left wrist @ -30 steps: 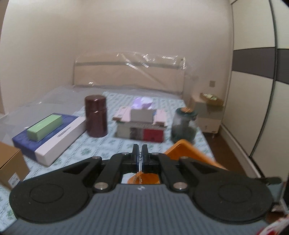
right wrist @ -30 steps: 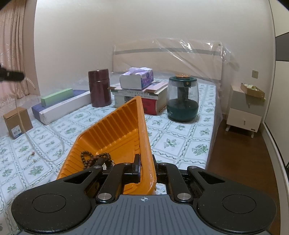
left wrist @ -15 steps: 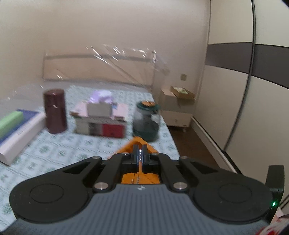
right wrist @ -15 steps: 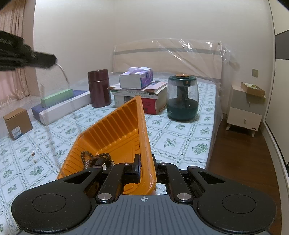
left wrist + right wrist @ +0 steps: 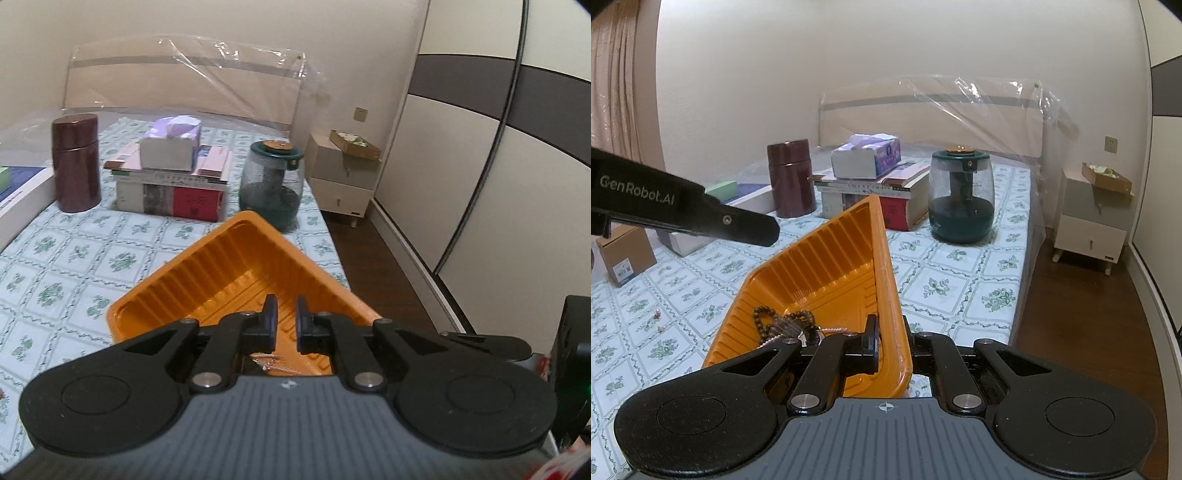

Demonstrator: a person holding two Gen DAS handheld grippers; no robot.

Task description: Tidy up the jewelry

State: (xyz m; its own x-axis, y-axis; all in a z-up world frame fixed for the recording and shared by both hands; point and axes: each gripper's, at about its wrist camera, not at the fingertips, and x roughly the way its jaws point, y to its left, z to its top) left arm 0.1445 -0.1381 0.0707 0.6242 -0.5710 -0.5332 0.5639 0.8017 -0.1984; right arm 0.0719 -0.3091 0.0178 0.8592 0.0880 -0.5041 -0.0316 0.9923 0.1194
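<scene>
An orange ridged tray (image 5: 236, 273) sits on the bed near its right edge. My left gripper (image 5: 285, 317) hovers over the tray, fingers slightly apart and empty; a thin silver chain (image 5: 269, 363) lies in the tray just below it. My right gripper (image 5: 889, 334) is shut on the tray's near right rim (image 5: 886, 280). A dark wooden bead bracelet (image 5: 783, 323) lies in the tray's near end. In the right wrist view the left gripper (image 5: 750, 227) reaches in from the left above the tray.
On the patterned bedsheet (image 5: 960, 280) stand a maroon canister (image 5: 790, 177), a stack of books with a tissue box (image 5: 866, 158), a dark green jar (image 5: 960, 199), a long white box (image 5: 14, 206) and a cardboard box (image 5: 624, 254). Two small items (image 5: 658, 320) lie left of the tray. A nightstand (image 5: 1093, 221) stands beyond the bed's edge.
My left gripper moved right over the tray and opened, letting the thin chain drop into the tray. My right gripper has stayed shut on the tray's rim.
</scene>
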